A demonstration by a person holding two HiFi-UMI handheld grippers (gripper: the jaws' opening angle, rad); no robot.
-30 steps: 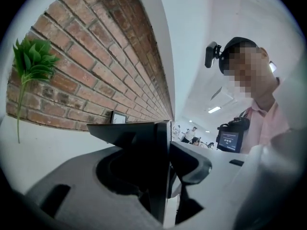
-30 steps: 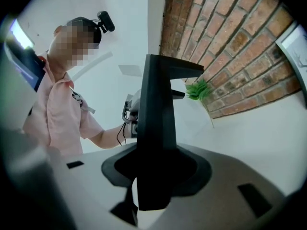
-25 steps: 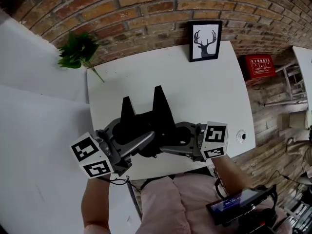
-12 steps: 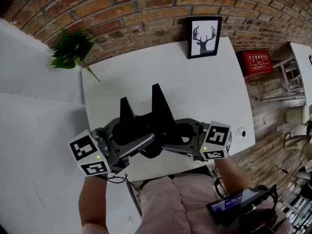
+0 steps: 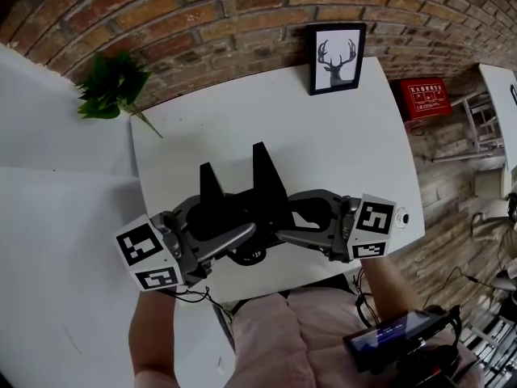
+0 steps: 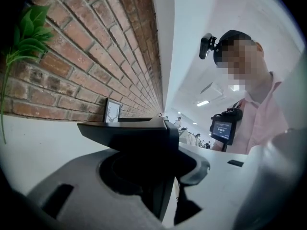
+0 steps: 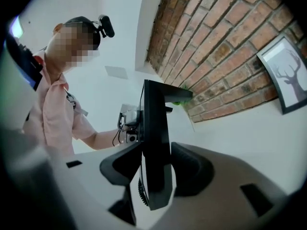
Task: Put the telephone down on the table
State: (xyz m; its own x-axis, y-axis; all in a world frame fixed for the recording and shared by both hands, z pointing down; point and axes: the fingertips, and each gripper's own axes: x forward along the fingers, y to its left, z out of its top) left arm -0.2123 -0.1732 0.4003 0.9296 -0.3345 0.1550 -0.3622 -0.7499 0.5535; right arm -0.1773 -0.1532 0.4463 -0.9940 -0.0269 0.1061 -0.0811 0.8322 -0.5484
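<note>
While both grippers carry it, the telephone (image 5: 260, 186) sits at lower centre of the head view, over the near part of the table (image 5: 339, 136). Can't tell if its underside touches yet. It's black, matt, hard-looking plastic, slab-shaped with sharp edges. A tight black coiled cord (image 7: 139, 190) hangs by its lower end.

The left gripper (image 5: 233, 226) comes in from the lower left and the right gripper (image 5: 284, 221) from the right, tips close together. Both sets of jaws are roughly half open and clamped on the telephone, a grey moulded pad on each face. Both have just been closing a little with the telephone between them.

My read of the step: set-down in progress, grip not released. The next move wants a slow, level descent until the base bears on the table. Then open both jaws and back out sideways, clear of the cord. The table is white, smooth and flat, probably slippery, so no side shove on release.

Farther out:
- A framed deer picture (image 5: 335, 57) stands at the table's far edge, upper centre.
- A leafy green plant (image 5: 109, 87) is at upper left.
- A rough red brick wall (image 5: 242, 6) runs across the top.
</note>
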